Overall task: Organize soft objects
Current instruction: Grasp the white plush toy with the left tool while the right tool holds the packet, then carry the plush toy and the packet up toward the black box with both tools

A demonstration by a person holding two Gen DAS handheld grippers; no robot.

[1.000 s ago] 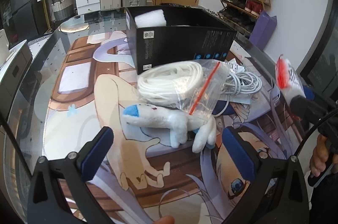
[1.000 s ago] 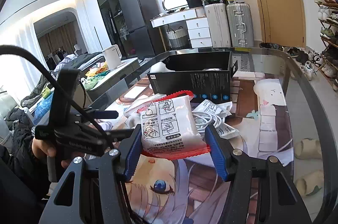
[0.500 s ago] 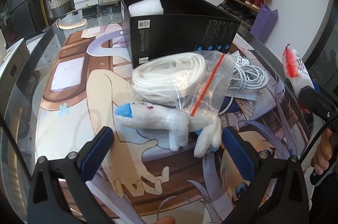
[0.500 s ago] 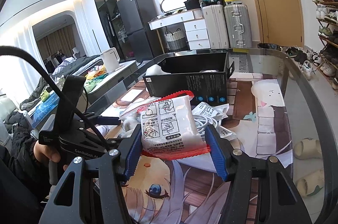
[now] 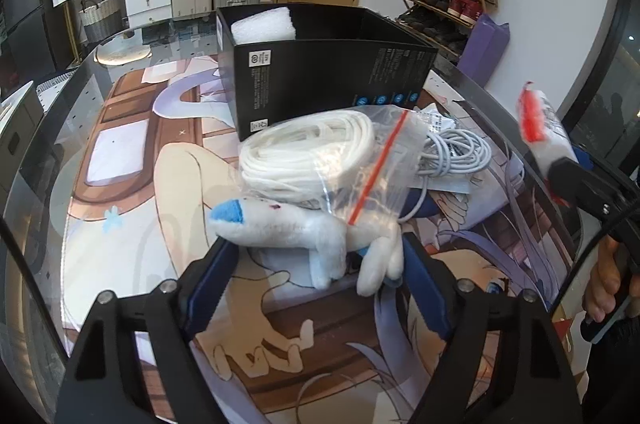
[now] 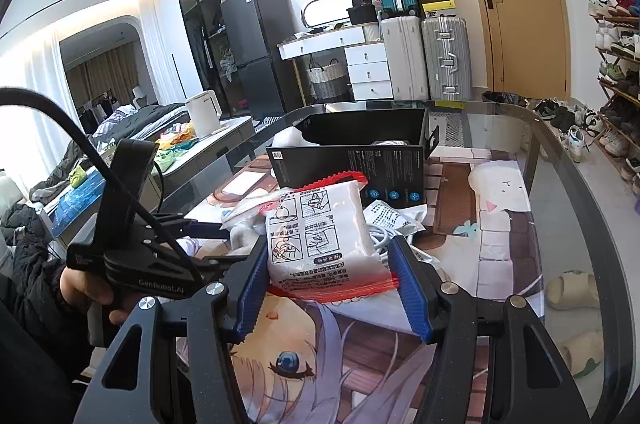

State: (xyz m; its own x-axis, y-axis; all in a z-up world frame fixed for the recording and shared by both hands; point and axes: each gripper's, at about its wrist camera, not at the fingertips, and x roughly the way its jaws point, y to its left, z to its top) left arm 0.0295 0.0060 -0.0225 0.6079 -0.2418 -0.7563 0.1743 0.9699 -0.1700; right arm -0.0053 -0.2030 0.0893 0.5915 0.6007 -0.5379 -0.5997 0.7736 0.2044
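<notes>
While right gripper clamps packet, left view shows plush.

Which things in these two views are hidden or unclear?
- Left wrist view: the plush toy has its rear under the zip bag. Whether the left claw already pinches it is unclear.
- Both views: the black box floor is hidden by its walls.
- Right wrist view: print on the white packet in the right claw is too small.
</notes>
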